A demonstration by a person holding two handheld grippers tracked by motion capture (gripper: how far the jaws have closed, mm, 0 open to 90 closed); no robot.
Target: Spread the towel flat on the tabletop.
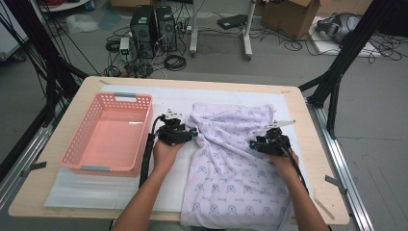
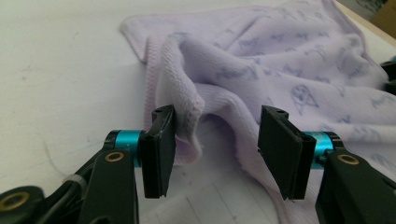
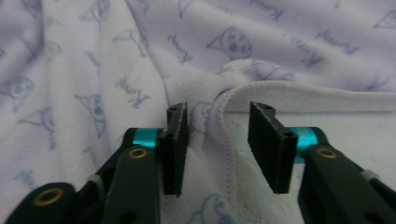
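At the bottom of the high view two forearms come up from the lower edge; the left gripper (image 1: pixel 192 133), left of centre, sits at the left edge of the lilac printed cloth (image 1: pixel 235 163), and the right gripper (image 1: pixel 254 143), right of centre, rests on its right side. The cloth lies rumpled across the lower middle and right of the white mat (image 1: pixel 120 192). In the left gripper view the jaws stand spread, a raised fold of cloth (image 2: pixel 187 116) touching only the left pad; in the right gripper view the jaws are apart around the stitched hem (image 3: pixel 224 140), the cloth against the left pad. Farther back, at left centre, a pink basket (image 1: pixel 84 161) stands on the table (image 1: pixel 43 192).
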